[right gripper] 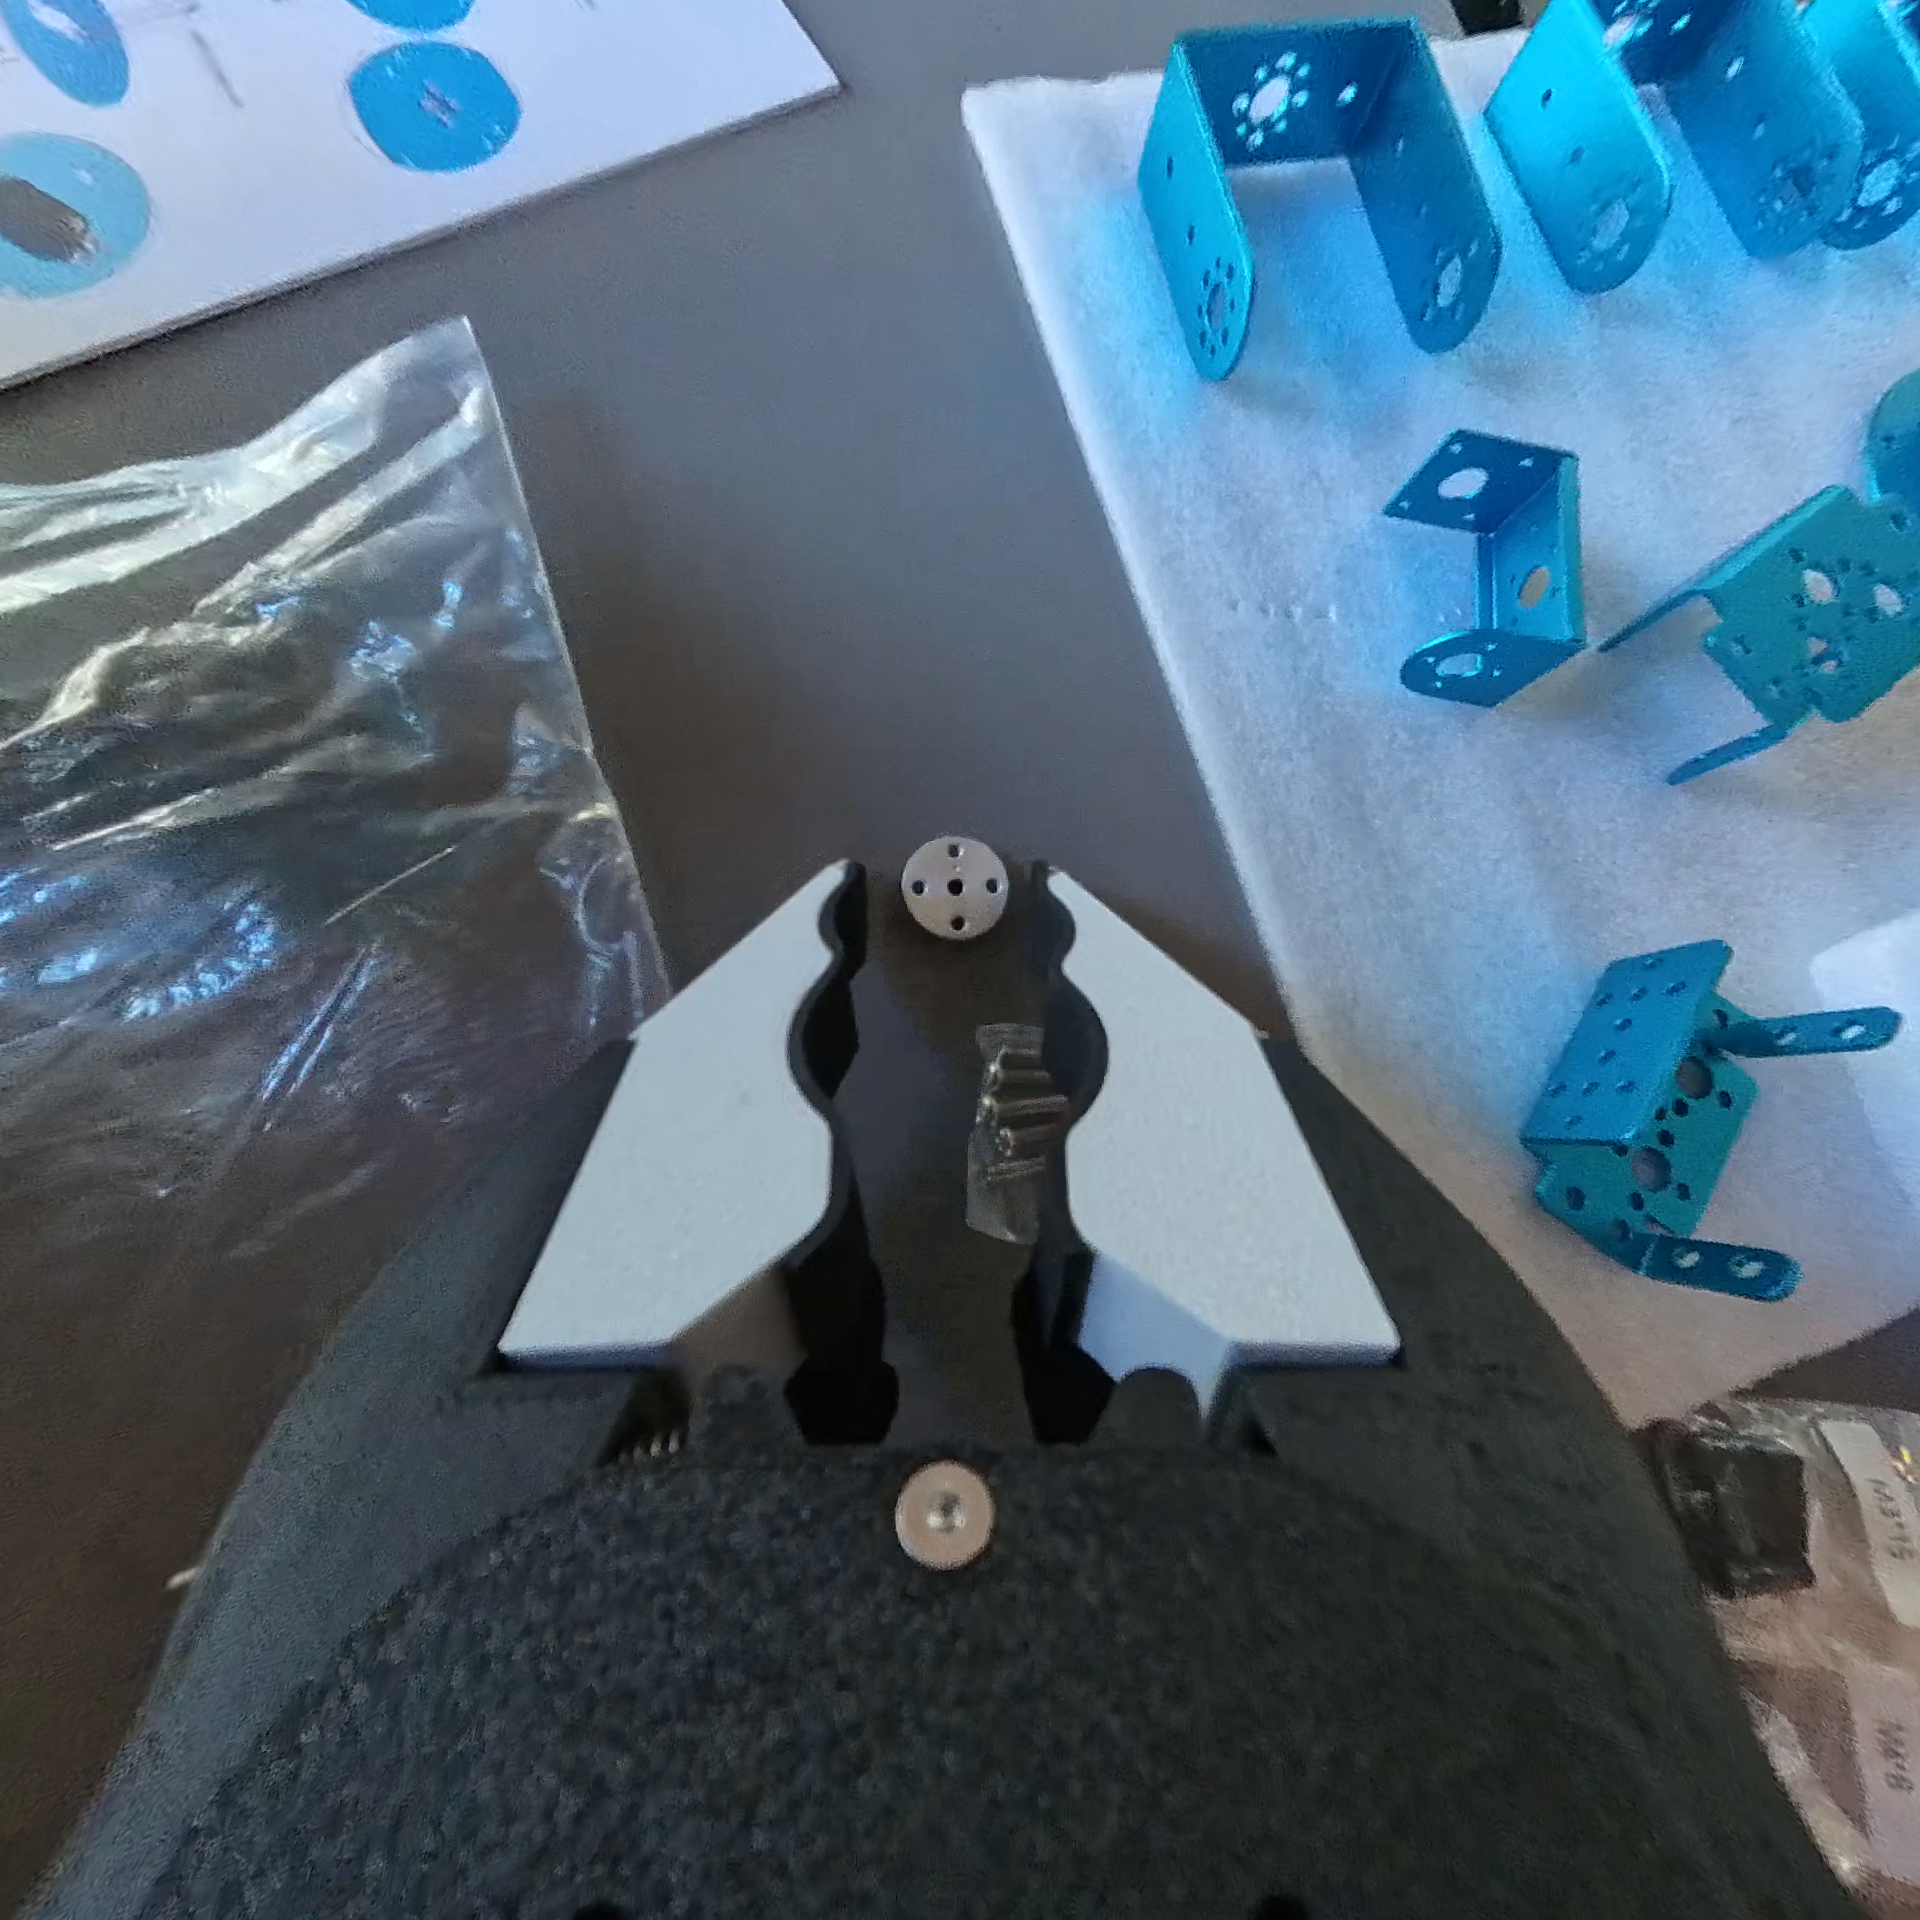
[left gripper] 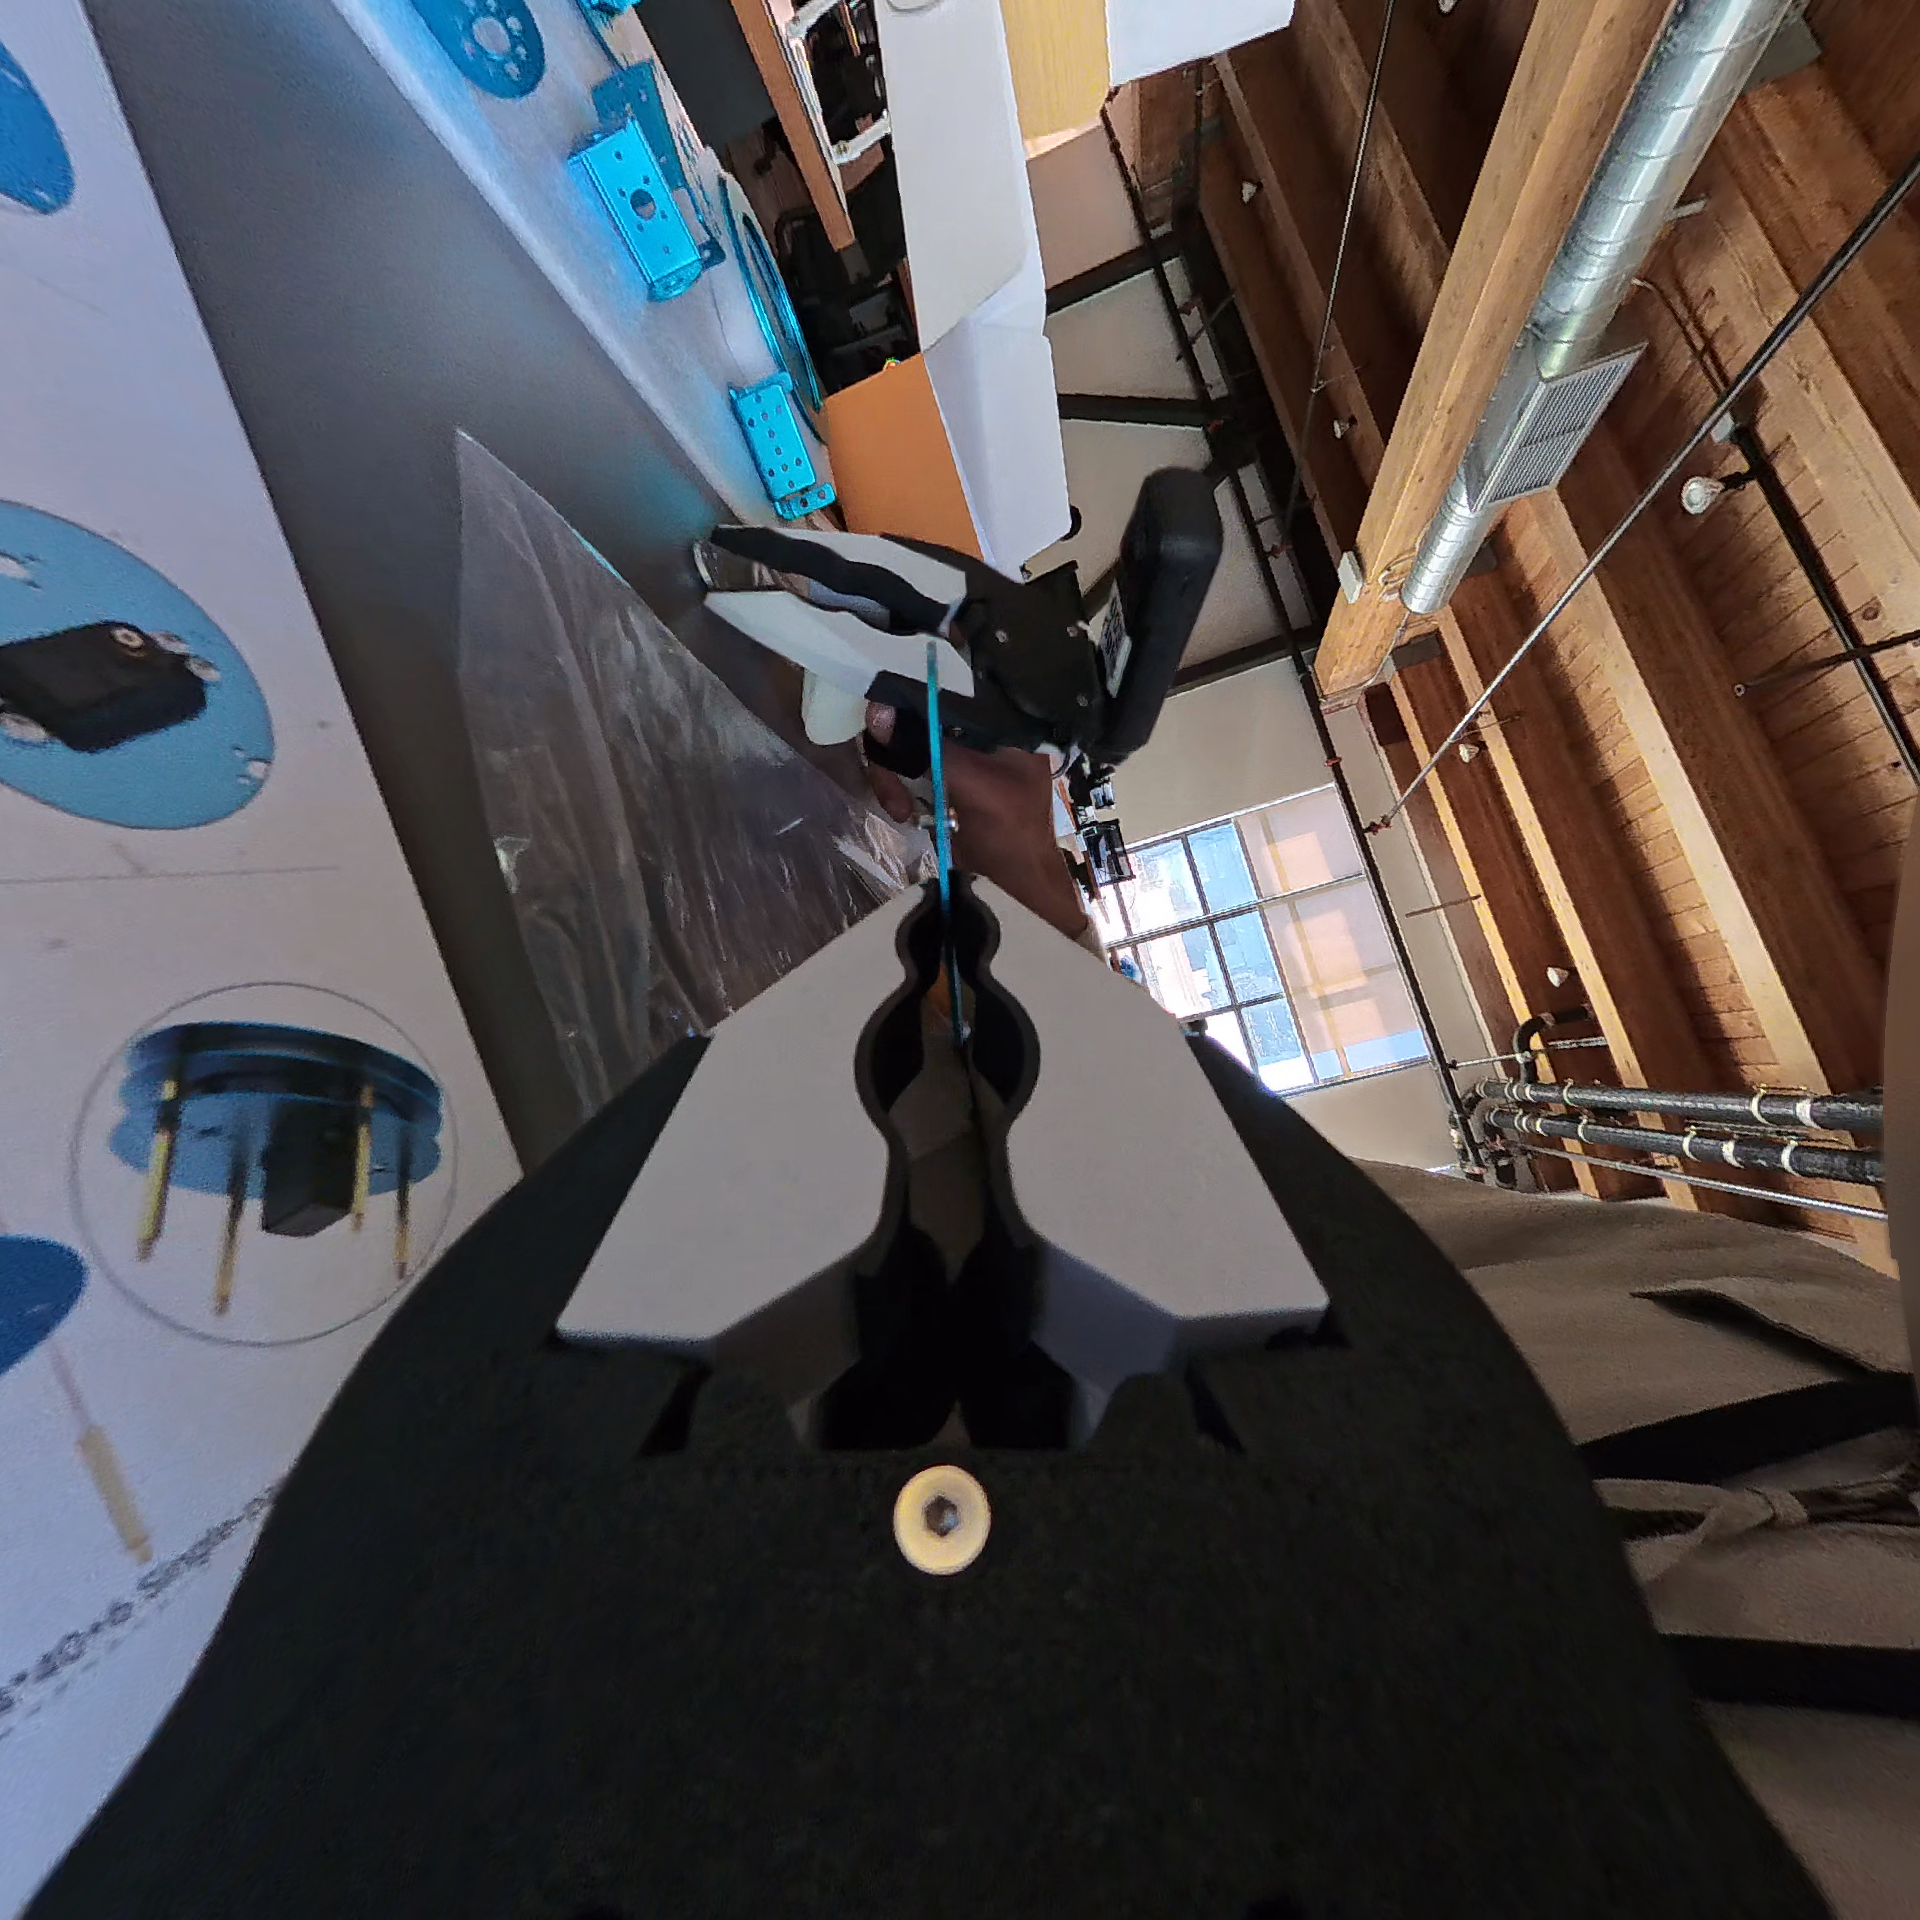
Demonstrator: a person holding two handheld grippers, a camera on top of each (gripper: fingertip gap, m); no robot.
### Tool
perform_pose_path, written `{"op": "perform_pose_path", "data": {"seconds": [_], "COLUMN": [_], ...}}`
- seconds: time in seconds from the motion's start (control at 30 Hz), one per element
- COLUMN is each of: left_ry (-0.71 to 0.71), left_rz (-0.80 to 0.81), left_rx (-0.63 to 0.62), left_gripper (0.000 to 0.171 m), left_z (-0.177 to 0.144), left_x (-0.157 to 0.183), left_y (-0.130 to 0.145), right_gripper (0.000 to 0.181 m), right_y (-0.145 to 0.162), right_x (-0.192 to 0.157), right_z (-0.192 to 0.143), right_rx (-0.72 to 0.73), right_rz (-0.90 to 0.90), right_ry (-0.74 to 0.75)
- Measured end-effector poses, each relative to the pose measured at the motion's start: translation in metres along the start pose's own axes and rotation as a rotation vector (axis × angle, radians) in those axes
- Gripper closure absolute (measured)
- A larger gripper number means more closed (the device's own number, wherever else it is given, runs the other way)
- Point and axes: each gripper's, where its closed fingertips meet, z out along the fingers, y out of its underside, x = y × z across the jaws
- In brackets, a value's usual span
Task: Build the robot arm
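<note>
1. Nearest the lens in the left wrist view, the left tool fills the lower centre of the frame, its jaws pressed together on a thin blue plate seen edge-on, which sticks up out of the tips toward mid-frame.
2. At the left edge of that view lies a printed sheet with pictures of blue parts; right of it runs the grey desk, and a clear plastic bag lies at centre left.
3. Above centre, the right tool reaches down to the desk, a gloved hand behind it; wooden ceiling beams fill the right side.
4. In the right wrist view, the plastic bag takes the left of the frame, with the printed sheet at upper left.
5. At centre, the right tool has its jaws apart; a small silver disc with holes lies on the desk between the tips, and I cannot tell whether they touch it. A small packet of screws lies lower in the gap.
6. On the right, a white foam sheet carries several blue metal brackets.
</note>
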Motion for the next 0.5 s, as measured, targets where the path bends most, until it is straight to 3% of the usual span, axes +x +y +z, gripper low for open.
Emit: {"op": "perform_pose_path", "data": {"seconds": [0.4,0.5], "left_ry": [-0.025,-0.042], "left_rz": [0.026,0.034], "left_rx": [0.029,0.053], "left_gripper": [0.170,0.171], "left_z": [-0.012,-0.020], "left_x": [-0.003,-0.004], "left_y": [-0.008,-0.009], "right_gripper": [0.162,0.162], "right_y": [0.000,-0.014], "right_x": [0.000,0.000], "right_z": [0.000,-0.009], "right_rx": [0.008,0.075], "right_rz": [-0.016,-0.022], "right_ry": [0.041,0.048]}}
